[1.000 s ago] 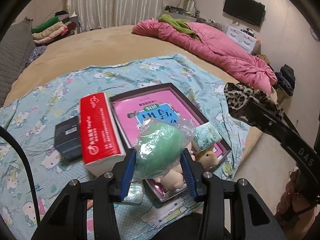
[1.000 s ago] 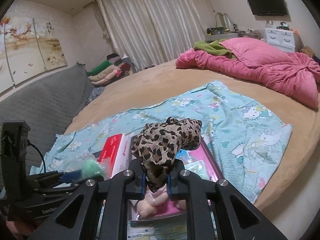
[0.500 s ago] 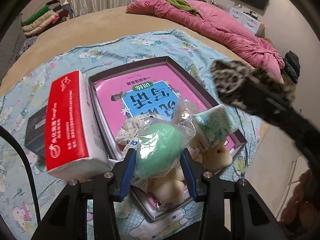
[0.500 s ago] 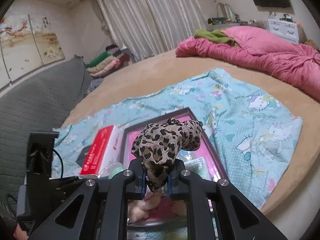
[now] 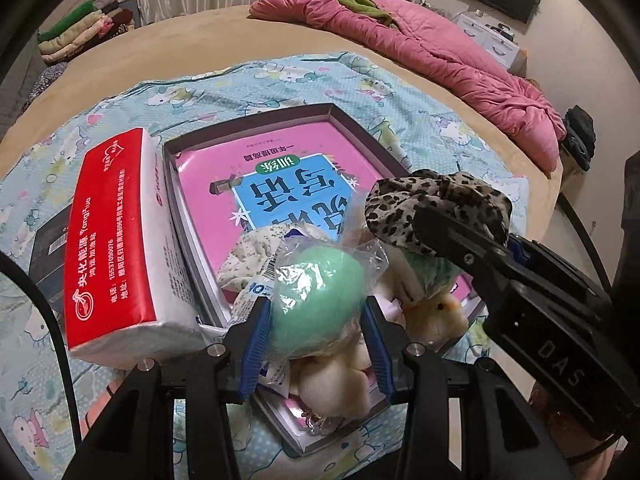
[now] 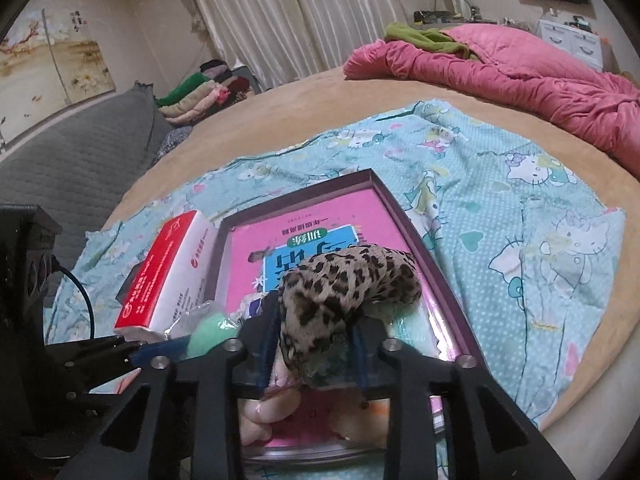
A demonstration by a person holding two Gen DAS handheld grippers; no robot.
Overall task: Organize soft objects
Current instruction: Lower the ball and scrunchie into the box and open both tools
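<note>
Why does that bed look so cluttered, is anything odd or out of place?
One thing stands out: the red tissue pack is tipped up, one long side propped on the shallow box's rim rather than lying flat. The soft items pile only at the box's near end, over a pink book. Nothing looks spilled or damaged.

Both tongs are showing matte black frames with silver screw heads and blue pads; the left tongs (image 5: 316,320) are trailing a black cable at the side, while the right tongs (image 6: 316,344) are bearing pale "DAS" lettering along one arm.
</note>
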